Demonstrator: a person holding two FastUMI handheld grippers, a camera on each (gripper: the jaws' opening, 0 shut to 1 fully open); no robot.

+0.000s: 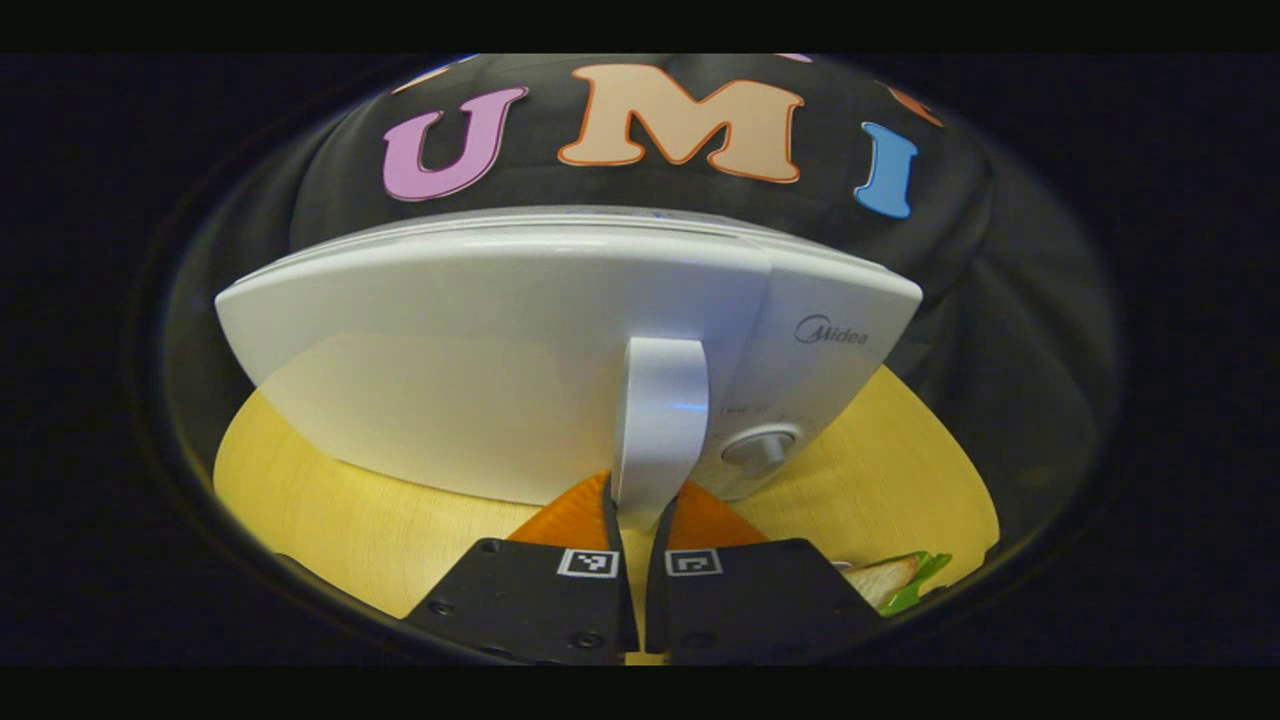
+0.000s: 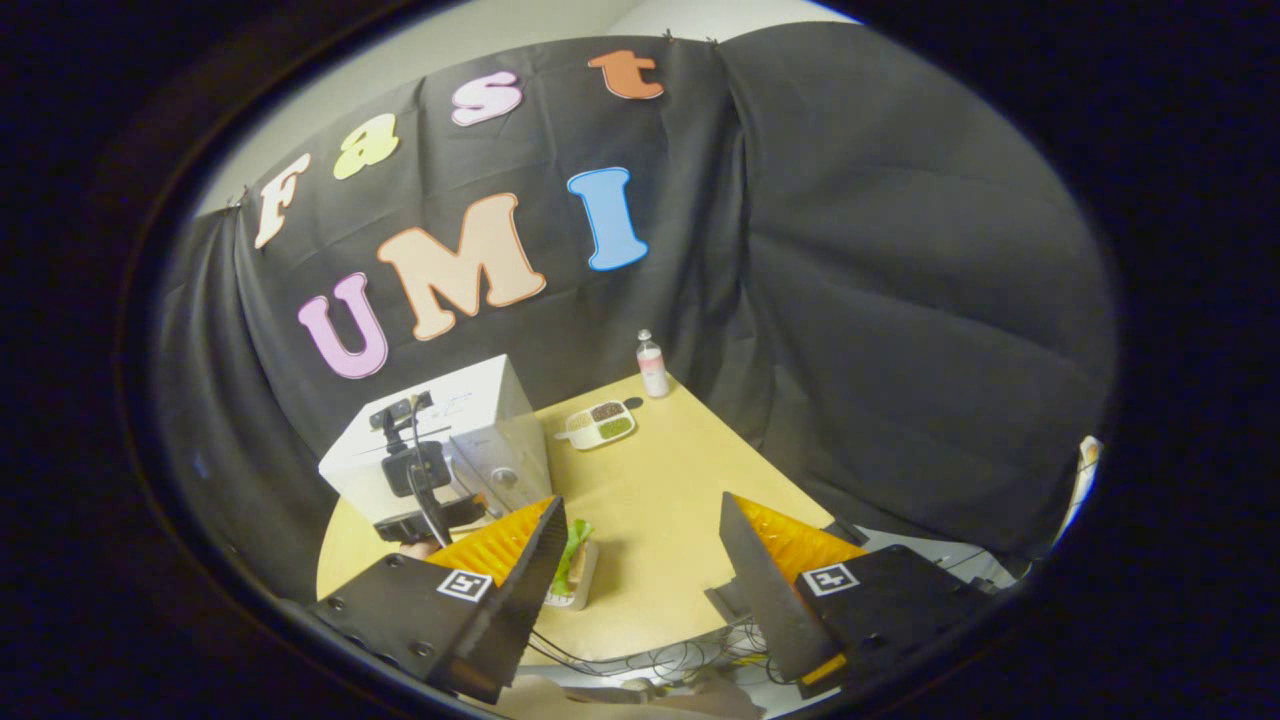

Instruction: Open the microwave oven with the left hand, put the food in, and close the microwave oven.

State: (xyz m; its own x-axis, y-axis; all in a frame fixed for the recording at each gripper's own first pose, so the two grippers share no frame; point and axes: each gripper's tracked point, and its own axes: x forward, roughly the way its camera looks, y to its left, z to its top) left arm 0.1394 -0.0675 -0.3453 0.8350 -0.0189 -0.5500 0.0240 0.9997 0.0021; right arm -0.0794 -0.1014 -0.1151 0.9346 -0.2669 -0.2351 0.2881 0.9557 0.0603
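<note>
The white microwave (image 1: 520, 330) stands close in front in the left gripper view, its door looking flush with the control panel. My left gripper (image 1: 640, 503) is shut on the lower end of the upright white door handle (image 1: 660, 410), one finger on each side. A sandwich (image 1: 897, 578) lies low at the right on the table. In the right gripper view the microwave (image 2: 470, 430) sits at the table's left, and the left gripper (image 2: 415, 490) is at its front. My right gripper (image 2: 645, 565) hangs open above the table, with nothing between its fingers. The sandwich (image 2: 573, 562) rests beside its left finger.
The round wooden table (image 2: 670, 500) carries a divided dish of food (image 2: 600, 425) and a small bottle (image 2: 652, 365) behind the microwave's right side. A dial (image 1: 762, 447) sits on the control panel. Cables hang off the table's near edge (image 2: 650, 655).
</note>
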